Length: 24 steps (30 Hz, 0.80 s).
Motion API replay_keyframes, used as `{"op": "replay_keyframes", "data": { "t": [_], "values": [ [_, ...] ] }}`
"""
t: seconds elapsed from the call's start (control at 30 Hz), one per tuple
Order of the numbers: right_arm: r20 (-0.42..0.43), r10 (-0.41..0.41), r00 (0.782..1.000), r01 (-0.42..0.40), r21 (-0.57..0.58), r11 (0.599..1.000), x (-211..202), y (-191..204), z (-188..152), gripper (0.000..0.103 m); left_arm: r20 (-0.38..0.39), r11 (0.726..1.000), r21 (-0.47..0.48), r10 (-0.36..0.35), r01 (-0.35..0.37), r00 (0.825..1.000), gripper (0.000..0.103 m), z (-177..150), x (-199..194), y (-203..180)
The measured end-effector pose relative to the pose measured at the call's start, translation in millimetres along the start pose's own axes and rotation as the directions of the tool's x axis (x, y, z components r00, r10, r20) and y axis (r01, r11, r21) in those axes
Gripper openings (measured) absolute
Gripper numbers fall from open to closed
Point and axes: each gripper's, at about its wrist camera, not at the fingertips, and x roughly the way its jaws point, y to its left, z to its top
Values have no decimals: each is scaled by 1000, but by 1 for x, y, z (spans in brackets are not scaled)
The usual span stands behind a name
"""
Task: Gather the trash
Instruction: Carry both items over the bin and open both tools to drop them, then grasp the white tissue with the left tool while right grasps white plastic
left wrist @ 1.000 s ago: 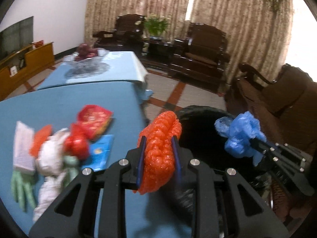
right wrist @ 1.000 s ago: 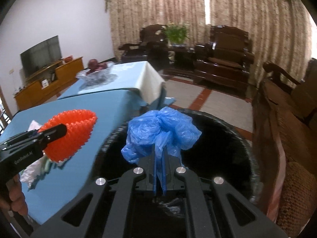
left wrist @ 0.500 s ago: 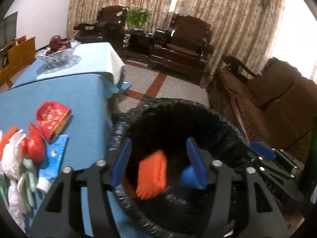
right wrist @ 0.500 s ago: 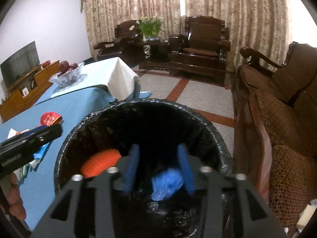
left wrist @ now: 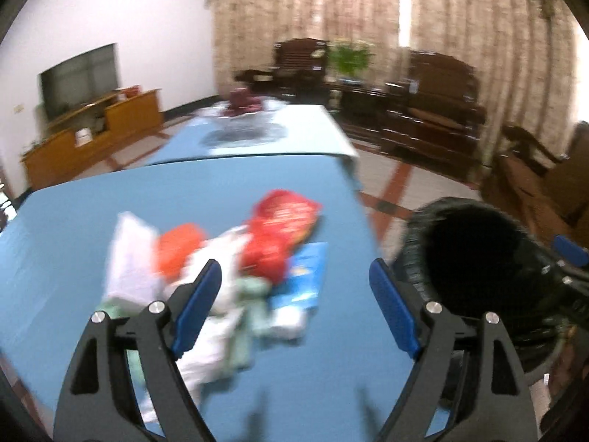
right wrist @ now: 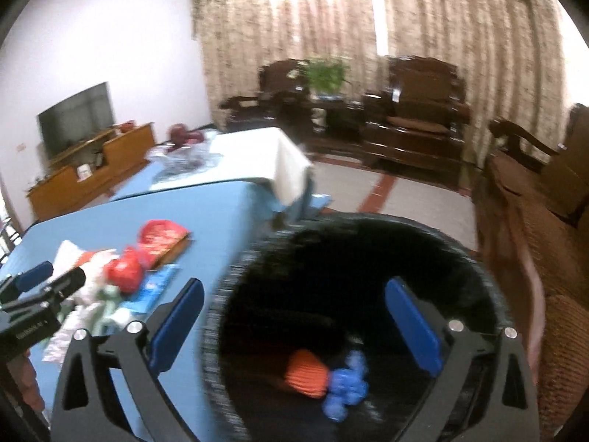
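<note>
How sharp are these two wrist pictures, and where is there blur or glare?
Left wrist view: the pile of red, white and green trash on the blue tablecloth is smeared by motion blur, and the curtained window is blown out. Right wrist view: the black-lined bin's rim streaks, while the orange mesh wad and blue plastic bag inside stay dim but readable.

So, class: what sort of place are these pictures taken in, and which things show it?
Most likely a home living room: a flat television on a low wooden cabinet, dark carved armchairs before long curtains, and a blue-clothed table beside a lined bin.
</note>
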Motion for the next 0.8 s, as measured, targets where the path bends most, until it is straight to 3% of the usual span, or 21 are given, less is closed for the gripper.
{"op": "replay_keyframes", "data": {
  "t": [0.23, 0.57, 0.73, 0.8],
  "values": [
    [54, 117, 992, -112, -89, 990, -1, 70, -9, 97, -21, 993, -52, 102, -102, 995, 80, -23, -9, 56],
    [27, 154, 988, -149, -137, 979, 6, 101, -21, 94, -81, 991, -85, 92, -99, 992, 71, -53, 5, 80],
    [21, 161, 987, -156, -139, 978, 7, 106, -23, 92, -116, 993, -90, 66, -76, 991, 59, -64, 16, 81],
    [18, 167, 986, -163, -143, 976, 7, 108, -23, 90, -135, 993, -101, 46, -60, 990, 45, -68, 21, 81]
  ]
}}
